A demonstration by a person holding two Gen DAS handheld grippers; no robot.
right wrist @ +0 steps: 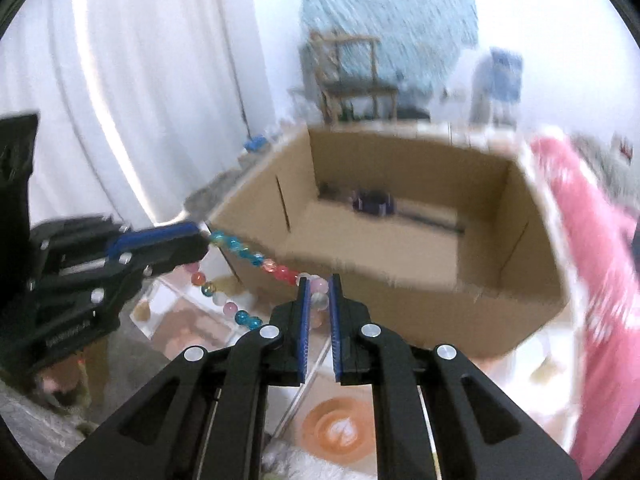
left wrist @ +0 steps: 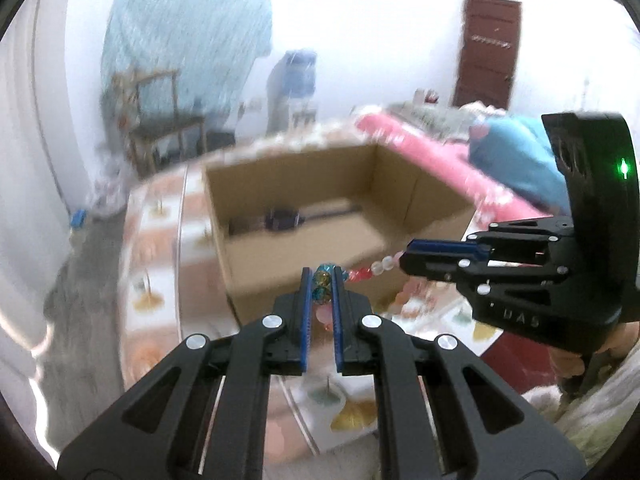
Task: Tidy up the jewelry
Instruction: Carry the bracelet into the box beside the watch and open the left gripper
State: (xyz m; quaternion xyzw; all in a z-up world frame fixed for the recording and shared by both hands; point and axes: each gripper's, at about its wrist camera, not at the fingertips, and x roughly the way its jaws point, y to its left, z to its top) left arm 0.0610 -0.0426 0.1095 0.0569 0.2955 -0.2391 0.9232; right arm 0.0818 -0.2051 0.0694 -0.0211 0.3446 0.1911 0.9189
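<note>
Beaded bracelet [right wrist: 256, 258], pinched between left gripper [left wrist: 322, 282] and right gripper [right wrist: 318, 292], in transit; next: release over cardboard box [left wrist: 304, 168].

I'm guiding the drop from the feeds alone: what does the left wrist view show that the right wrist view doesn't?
Only the left wrist view shows the brown door and the blue bundle on the pink cloth. Only the right wrist view shows the bracelet's lower loop of beads sagging below the left hand-held gripper. Both show the bead bracelet stretched between the two hand-held grippers, the open cardboard box and a dark item inside it, too blurred to identify.
</note>
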